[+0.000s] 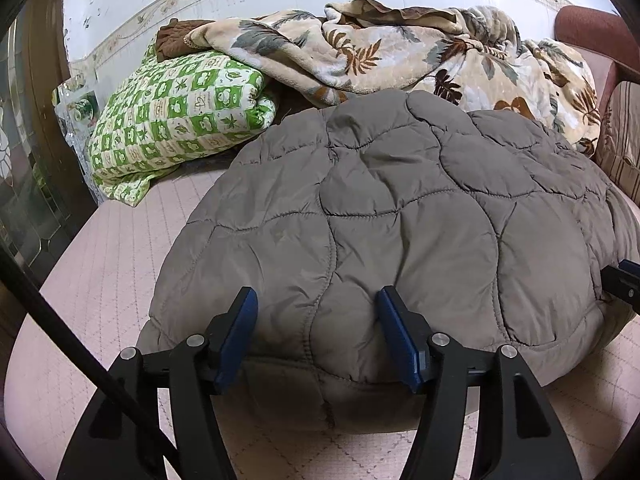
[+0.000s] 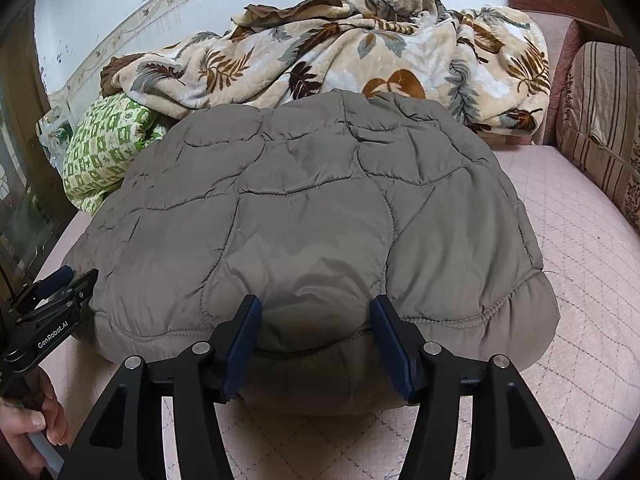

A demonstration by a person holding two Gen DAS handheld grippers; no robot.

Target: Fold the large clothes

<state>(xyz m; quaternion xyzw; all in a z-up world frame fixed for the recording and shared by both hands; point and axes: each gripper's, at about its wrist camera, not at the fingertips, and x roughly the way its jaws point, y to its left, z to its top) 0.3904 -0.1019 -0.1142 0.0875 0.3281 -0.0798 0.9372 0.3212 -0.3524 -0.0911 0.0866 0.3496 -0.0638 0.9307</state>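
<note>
- The pink quilted bed cover (image 1: 100,264) carries everything; a leaf-print blanket (image 1: 400,52) and a green checked quilt (image 1: 176,120) lie heaped at its far side, untouched by either gripper.
- The grey quilted coat (image 1: 380,216) lies in the middle of the bed as a thick, rounded bundle, its near edge showing a second layer tucked underneath, so I judge that at least one fold is already made.
- No sleeve or hood shows loose in either view; whether more folds are needed cannot be told, and the bundle looks close to finished.
- The left gripper (image 1: 316,332) sits at the coat's near edge, jaws apart, the puffy fabric bulging between the pads without being pinched.
- The right gripper (image 2: 316,336) stands likewise at the near edge, jaws spread, clamped on nothing.
- A hand (image 2: 28,428) grips the left tool's handle at the right view's lower left.
</note>
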